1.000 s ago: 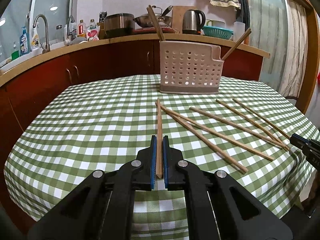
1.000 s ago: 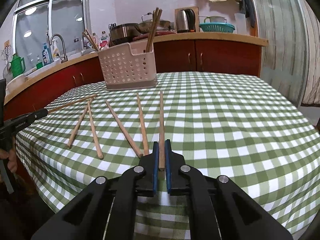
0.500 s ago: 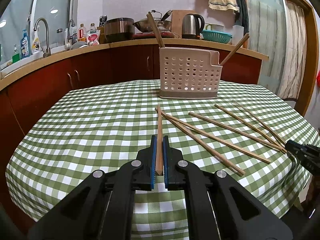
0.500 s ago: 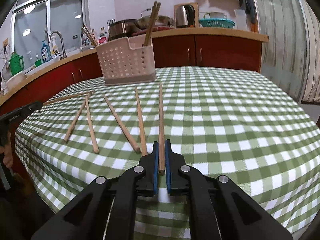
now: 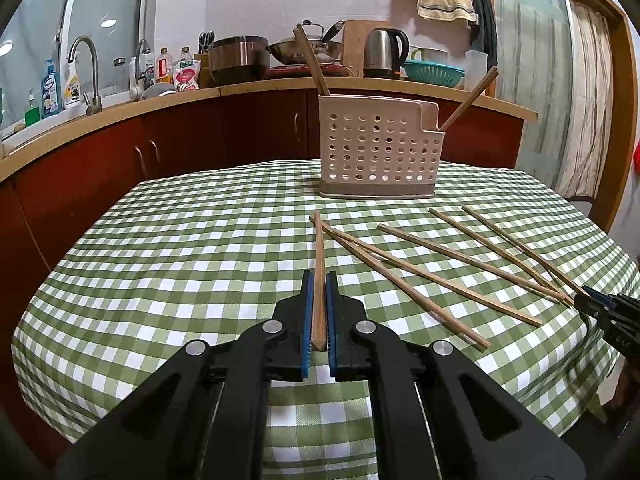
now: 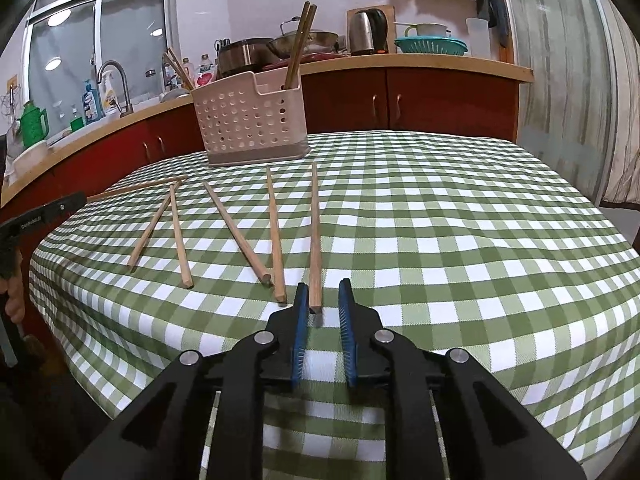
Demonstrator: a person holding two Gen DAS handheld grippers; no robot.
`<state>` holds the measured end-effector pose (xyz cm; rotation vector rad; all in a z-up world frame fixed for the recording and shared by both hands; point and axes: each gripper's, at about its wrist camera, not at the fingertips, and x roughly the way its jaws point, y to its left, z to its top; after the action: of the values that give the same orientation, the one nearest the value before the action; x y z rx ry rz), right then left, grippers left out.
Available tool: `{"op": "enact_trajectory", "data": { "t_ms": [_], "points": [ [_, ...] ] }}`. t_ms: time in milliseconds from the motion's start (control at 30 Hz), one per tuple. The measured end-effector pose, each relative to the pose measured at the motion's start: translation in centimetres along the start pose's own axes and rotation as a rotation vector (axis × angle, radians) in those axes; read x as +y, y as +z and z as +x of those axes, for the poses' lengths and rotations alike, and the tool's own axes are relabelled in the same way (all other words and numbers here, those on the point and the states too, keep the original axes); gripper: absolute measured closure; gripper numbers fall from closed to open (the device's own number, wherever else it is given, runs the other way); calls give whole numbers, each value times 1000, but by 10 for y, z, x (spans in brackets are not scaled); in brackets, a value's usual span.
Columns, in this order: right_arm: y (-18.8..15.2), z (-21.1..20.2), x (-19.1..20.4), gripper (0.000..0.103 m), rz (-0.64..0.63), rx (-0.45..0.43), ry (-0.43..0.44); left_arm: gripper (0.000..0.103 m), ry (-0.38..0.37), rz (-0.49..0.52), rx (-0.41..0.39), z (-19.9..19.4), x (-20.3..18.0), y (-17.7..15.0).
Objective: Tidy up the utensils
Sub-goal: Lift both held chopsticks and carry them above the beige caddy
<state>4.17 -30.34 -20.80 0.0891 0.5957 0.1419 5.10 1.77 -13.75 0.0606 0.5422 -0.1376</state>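
Chopstick [image 5: 319, 280] clamped in left hand-held gripper [image 5: 319, 280]; right hand-held gripper [image 6: 323, 298] opening, its chopstick [image 6: 315, 236] loose between.

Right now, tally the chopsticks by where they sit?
Standing chopsticks in the perforated utensil holder: 4
Loose chopsticks on the checked tablecloth: 5, one lying between the right gripper's opening jaws
Clamped chopstick in the left gripper: 1
Total: 10
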Motion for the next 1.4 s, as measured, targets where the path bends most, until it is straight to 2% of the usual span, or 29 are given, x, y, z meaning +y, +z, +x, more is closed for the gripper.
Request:
{"op": "enact_trajectory", "data": {
  "t_ms": [200, 333, 467, 800, 1100, 1400],
  "points": [
    [5, 0, 3, 86, -7, -21, -1, 97, 0, -1, 1, 0, 0, 0],
    [5, 5, 5, 87, -15, -6, 2, 97, 0, -3, 3, 1, 0, -1],
    [7, 2, 5, 96, -14, -21, -7, 97, 2, -3, 2, 1, 0, -2],
    [25, -14, 14, 96, -48, -84, -22, 97, 2, -11, -22, -3, 4, 4],
    [62, -44, 25, 96, -70, -199, -13, 97, 0, -14, -102, -24, 6, 27],
    [108, -62, 36, 96, -90, -309, 15, 97, -20, -28, -195, -43, 11, 66]
  ]
}}
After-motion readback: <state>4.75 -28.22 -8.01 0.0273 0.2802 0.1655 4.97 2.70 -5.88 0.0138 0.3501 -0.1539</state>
